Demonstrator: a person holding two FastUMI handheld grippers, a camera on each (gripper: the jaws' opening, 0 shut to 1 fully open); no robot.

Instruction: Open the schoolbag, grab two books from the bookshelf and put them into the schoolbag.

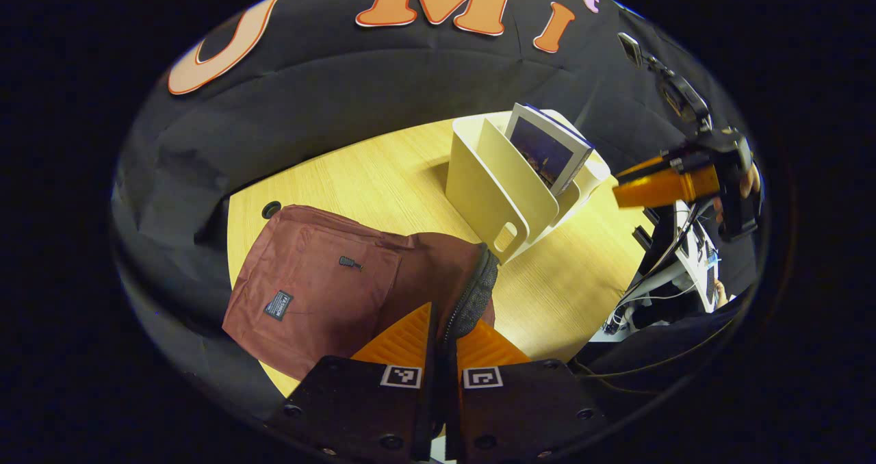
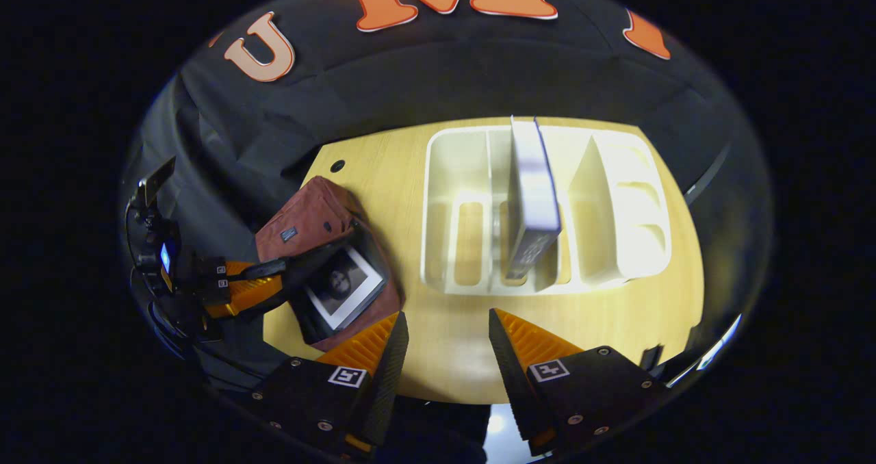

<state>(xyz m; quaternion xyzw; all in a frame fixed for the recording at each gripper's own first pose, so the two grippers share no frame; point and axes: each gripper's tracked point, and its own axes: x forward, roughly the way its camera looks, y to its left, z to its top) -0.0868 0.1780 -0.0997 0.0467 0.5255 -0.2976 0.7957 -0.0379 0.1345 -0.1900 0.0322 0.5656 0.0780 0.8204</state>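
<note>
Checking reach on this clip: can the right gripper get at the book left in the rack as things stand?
Probably yes. The right gripper is open and points at the book, which stands upright in the rack with its top edge exposed and bare table between them. The left gripper is off at the bag.

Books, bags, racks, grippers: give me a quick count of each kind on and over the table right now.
Books: 2, one standing in the bookshelf, one inside the open schoolbag
Schoolbag: 1
Bookshelf: 1
Grippers: 2, left gripper pinching the schoolbag's zipper edge, right gripper open over the table
Total: 6
</note>
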